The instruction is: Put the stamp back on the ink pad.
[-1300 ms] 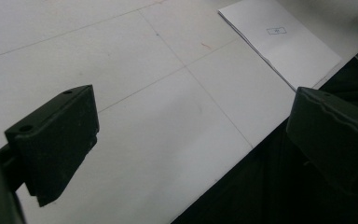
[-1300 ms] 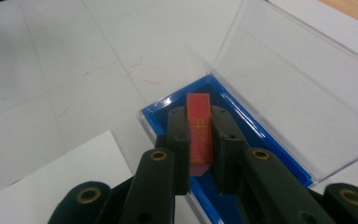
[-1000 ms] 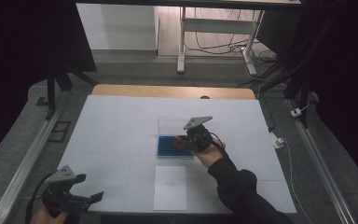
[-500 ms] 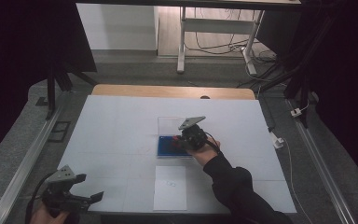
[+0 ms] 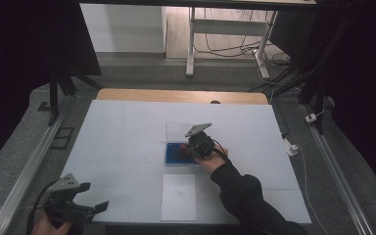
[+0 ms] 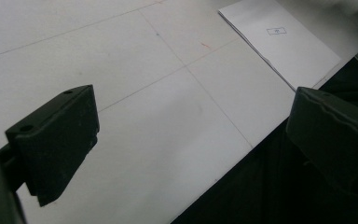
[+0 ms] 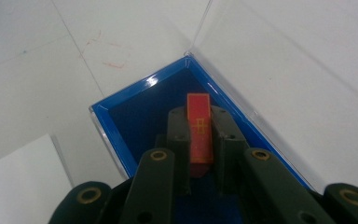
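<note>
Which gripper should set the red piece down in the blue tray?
Right. The right gripper is shut on the red piece directly over the blue tray. The left gripper hangs open at the table's near left edge.

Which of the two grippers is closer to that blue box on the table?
The right gripper: it reaches into the blue box, clamped on a red card. The left gripper sits off at the table's near left corner.
</note>
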Tool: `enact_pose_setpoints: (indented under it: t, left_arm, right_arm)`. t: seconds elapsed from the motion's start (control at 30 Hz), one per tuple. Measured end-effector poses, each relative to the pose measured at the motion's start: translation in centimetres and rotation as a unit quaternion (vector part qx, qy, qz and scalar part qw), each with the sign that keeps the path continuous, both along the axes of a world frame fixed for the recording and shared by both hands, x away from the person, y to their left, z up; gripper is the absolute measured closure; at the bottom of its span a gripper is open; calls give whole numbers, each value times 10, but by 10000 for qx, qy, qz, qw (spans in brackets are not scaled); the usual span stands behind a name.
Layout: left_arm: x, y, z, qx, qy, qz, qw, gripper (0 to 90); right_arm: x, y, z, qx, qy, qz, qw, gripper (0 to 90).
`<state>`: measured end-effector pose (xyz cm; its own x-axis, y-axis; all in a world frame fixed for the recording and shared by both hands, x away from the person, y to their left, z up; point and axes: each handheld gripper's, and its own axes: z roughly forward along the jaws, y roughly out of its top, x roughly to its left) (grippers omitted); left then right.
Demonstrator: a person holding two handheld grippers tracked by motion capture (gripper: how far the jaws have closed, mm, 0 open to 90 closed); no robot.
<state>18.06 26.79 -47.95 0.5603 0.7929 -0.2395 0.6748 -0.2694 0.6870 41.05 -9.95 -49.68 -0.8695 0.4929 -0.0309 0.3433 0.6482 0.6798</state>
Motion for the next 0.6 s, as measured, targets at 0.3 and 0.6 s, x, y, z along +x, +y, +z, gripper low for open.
enact_pose_setpoints:
  t: [0.3, 0.6]
  left_arm:
    - [0, 0, 0, -2, -7, -6, 10000, 29]
    - [0, 0, 0, -3, -18, -7, 10000, 29]
  right_arm:
    - [0, 0, 1, -14, -34, -30, 10000, 754]
    - [-2, -4, 14, 328, -105, -132, 9993, 629]
